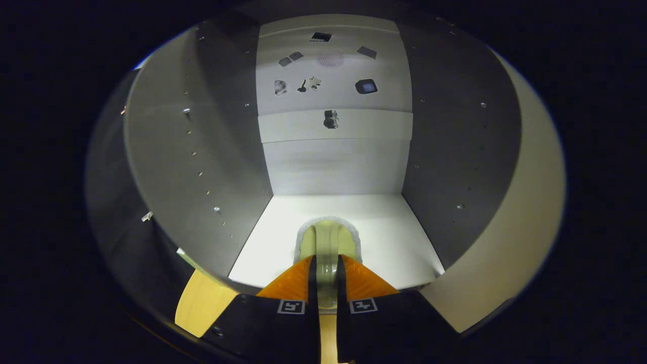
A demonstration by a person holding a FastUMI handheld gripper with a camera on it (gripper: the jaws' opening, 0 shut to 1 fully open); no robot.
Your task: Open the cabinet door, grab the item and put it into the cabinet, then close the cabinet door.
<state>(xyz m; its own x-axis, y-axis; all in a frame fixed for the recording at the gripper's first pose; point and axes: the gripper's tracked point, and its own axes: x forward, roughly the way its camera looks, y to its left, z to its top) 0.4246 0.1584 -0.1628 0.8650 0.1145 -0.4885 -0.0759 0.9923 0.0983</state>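
Tool [327,273] clamped on pale-green item [328,242] w/ fuzzy white rim, inside cabinet [202,167].

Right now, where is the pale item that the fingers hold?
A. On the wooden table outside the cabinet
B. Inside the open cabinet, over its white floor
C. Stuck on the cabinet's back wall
B: the gripper is shut on the pale item, which sits over the white floor between the cabinet's grey side walls.

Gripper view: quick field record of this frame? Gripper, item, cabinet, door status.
gripper: gripper shut on the pale green item, at the cabinet's front edge
item: pale green item with a pale textured rim, held between the fingers, over the cabinet floor
cabinet: cabinet interior white, side walls with peg holes
door: open
back wall: small stickers
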